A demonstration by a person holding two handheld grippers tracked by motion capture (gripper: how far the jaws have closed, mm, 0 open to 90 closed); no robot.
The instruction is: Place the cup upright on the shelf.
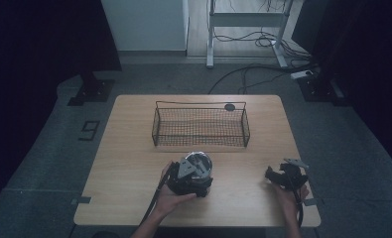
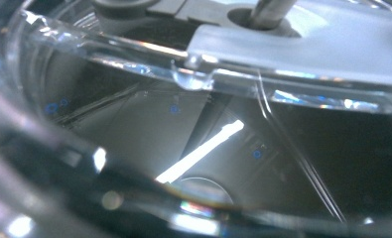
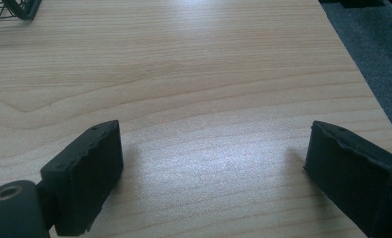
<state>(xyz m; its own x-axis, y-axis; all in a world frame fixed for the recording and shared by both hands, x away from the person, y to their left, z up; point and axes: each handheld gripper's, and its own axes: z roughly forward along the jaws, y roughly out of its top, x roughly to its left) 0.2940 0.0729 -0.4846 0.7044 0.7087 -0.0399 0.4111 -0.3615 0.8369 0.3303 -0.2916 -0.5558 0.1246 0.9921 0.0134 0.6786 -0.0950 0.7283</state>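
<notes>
Surveying the high view, we logged the left gripper at a clear round container on the table, just in front of the wire basket, which held nothing, so we judged the placing not yet done. Its own view pressed against clear plastic; whether it gripped, we could not tell. Right gripper: jaws wide apart over bare wood, holding nothing.

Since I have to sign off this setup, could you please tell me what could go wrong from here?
1. The left claw is at a clear, shiny container; a smooth wall might slip from the pads.
2. The wire basket stands just beyond it, so a lifted container could catch on the rim.
3. The right claw rests open near the table edge, offering no support.
</notes>
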